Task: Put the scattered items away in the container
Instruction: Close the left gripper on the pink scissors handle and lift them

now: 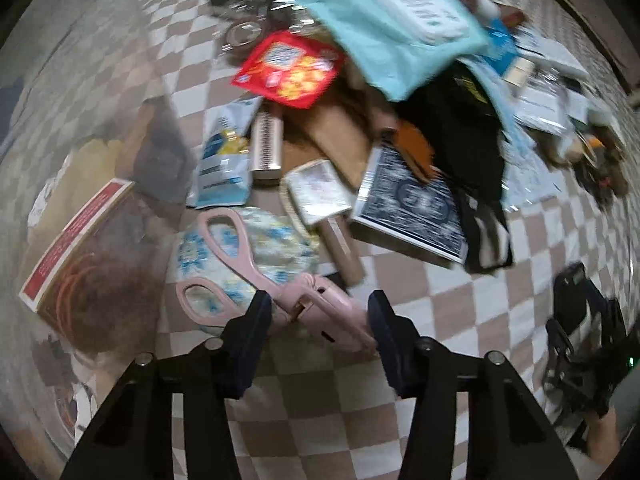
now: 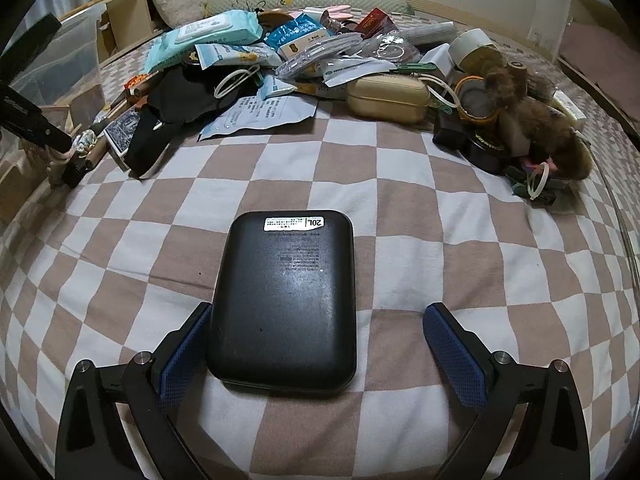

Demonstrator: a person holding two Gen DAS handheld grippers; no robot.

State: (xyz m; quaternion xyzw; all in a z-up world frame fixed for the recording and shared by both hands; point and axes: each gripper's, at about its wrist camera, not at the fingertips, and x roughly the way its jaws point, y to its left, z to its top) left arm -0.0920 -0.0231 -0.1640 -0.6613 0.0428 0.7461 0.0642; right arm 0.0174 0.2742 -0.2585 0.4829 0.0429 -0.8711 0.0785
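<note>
Pink scissors (image 1: 248, 268) with a sheathed blade lie crosswise between the fingers of my left gripper (image 1: 320, 312), which points straight down and is shut on the sheath, both pads against it. In the right wrist view that gripper (image 2: 76, 160) shows at the far left edge beside the clear plastic container (image 2: 60, 52). A black rounded case (image 2: 284, 300) with a white label lies flat on the checked cover between the fingers of my right gripper (image 2: 316, 332). Those jaws stand open: the left pad is close by the case's side and the right pad is well apart from it.
A heap of scattered items covers the far side of the bed: a teal wipes pack (image 2: 208, 36), a beige case (image 2: 388, 96), tape rolls (image 2: 476, 48), a brown plush toy (image 2: 540, 120), a blue card box (image 1: 416, 204) and a red packet (image 1: 292, 68). The container (image 1: 100, 80) holds a red-edged box (image 1: 76, 236).
</note>
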